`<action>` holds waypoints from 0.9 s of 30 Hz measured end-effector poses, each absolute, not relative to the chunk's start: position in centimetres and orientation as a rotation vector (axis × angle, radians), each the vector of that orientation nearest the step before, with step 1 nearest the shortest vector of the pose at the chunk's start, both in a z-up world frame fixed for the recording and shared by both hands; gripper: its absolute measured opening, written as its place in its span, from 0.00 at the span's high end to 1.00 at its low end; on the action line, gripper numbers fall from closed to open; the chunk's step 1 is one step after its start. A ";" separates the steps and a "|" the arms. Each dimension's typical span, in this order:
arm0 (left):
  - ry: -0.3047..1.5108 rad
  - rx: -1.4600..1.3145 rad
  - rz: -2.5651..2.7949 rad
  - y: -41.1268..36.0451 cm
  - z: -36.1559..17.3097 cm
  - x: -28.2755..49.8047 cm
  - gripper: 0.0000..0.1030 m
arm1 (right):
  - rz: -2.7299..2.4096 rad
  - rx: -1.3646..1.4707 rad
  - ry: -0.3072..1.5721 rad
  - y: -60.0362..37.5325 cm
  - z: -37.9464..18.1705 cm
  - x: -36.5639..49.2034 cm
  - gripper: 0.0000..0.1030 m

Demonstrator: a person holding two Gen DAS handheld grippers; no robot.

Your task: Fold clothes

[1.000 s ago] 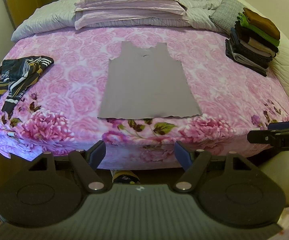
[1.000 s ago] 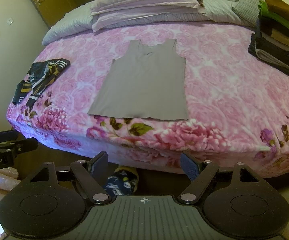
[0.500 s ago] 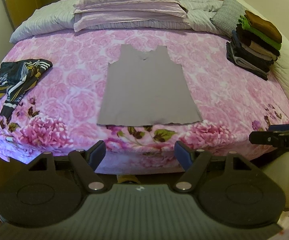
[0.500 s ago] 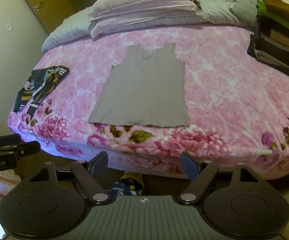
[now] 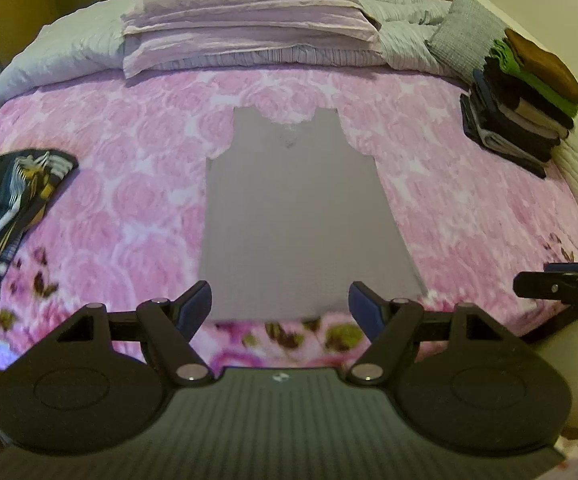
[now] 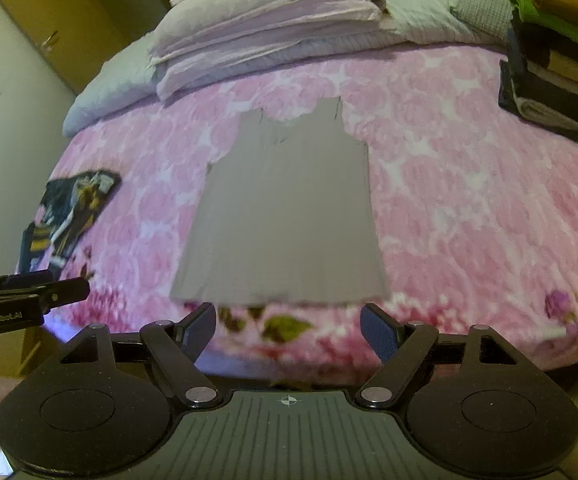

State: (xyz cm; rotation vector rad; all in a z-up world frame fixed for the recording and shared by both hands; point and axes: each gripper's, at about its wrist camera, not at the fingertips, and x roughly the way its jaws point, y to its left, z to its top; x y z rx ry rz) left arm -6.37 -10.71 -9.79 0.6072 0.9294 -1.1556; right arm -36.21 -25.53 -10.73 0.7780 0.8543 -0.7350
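A grey sleeveless top [image 5: 297, 208] [image 6: 285, 216] lies flat and spread out on the pink floral bedspread [image 5: 129, 168] [image 6: 469, 200], hem toward me. My left gripper [image 5: 280, 307] is open, its blue-padded fingers just over the hem's near edge, holding nothing. My right gripper [image 6: 287, 326] is also open and empty, a little short of the hem. Each gripper shows at the edge of the other's view: the right one [image 5: 561, 286], the left one [image 6: 29, 294].
A stack of folded clothes [image 5: 525, 96] [image 6: 561, 60] sits at the bed's right side. A crumpled dark patterned garment [image 5: 13, 188] [image 6: 69, 216] lies at the left. Lilac pillows and bedding [image 5: 245, 20] [image 6: 269, 28] fill the far end. A wooden door [image 5: 17, 4] stands left.
Both grippers have moved forward toward the bed, closing in on the grey top's hem. Both stay open. The garment has not moved.
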 end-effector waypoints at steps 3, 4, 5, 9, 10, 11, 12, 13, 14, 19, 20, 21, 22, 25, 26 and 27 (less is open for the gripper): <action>0.916 0.624 -1.160 -13.9 -10.0 -3.0 0.30 | -0.774 0.789 0.832 -28.1 -10.7 -34.4 0.26; 0.912 0.632 -1.161 -14.9 -10.0 -1.9 0.30 | -0.789 0.803 0.816 -28.9 -10.6 -34.0 0.26; 0.909 0.641 -1.163 -15.9 -10.0 -0.9 0.30 | -0.804 0.826 0.797 -29.9 -10.6 -33.6 0.26; 0.894 0.670 -1.195 -20.1 -10.3 3.3 0.30 | -0.857 0.861 0.755 -33.0 -10.6 -32.0 0.26; 0.891 0.675 -1.204 -21.0 -10.6 4.1 0.30 | -0.867 0.864 0.754 -33.7 -10.8 -31.6 0.26; 0.889 0.682 -1.211 -21.9 -11.0 4.9 0.30 | -0.877 0.866 0.755 -34.2 -11.1 -31.2 0.26; 0.889 0.692 -1.219 -22.9 -11.6 5.9 0.30 | -0.890 0.866 0.758 -34.9 -11.6 -30.7 0.26; 0.888 0.701 -1.225 -23.7 -12.1 6.5 0.30 | -0.897 0.867 0.759 -35.4 -12.0 -30.3 0.26; 0.888 0.713 -1.232 -24.6 -12.8 7.2 0.30 | -0.904 0.871 0.761 -36.0 -12.6 -30.0 0.26; 0.921 0.735 -1.262 -27.9 -16.0 9.8 0.30 | -0.898 0.903 0.793 -38.8 -15.6 -28.1 0.26; 0.922 0.736 -1.272 -28.4 -16.6 10.3 0.30 | -0.888 0.895 0.803 -39.4 -16.2 -27.7 0.26; 0.921 0.739 -1.283 -29.0 -17.3 10.8 0.30 | -0.870 0.880 0.812 -40.2 -16.9 -27.1 0.26; 0.918 0.740 -1.292 -29.6 -17.9 11.2 0.30 | -0.858 0.865 0.820 -40.8 -17.4 -26.7 0.26; 0.919 0.748 -1.309 -31.9 -20.3 12.5 0.30 | -0.813 0.810 0.841 -43.2 -19.4 -25.2 0.27; 0.920 0.744 -1.319 -32.7 -21.0 13.0 0.30 | -0.797 0.785 0.854 -44.4 -20.2 -24.6 0.28; 0.921 0.744 -1.325 -33.7 -22.0 13.4 0.31 | -0.783 0.765 0.857 -45.2 -21.0 -24.2 0.29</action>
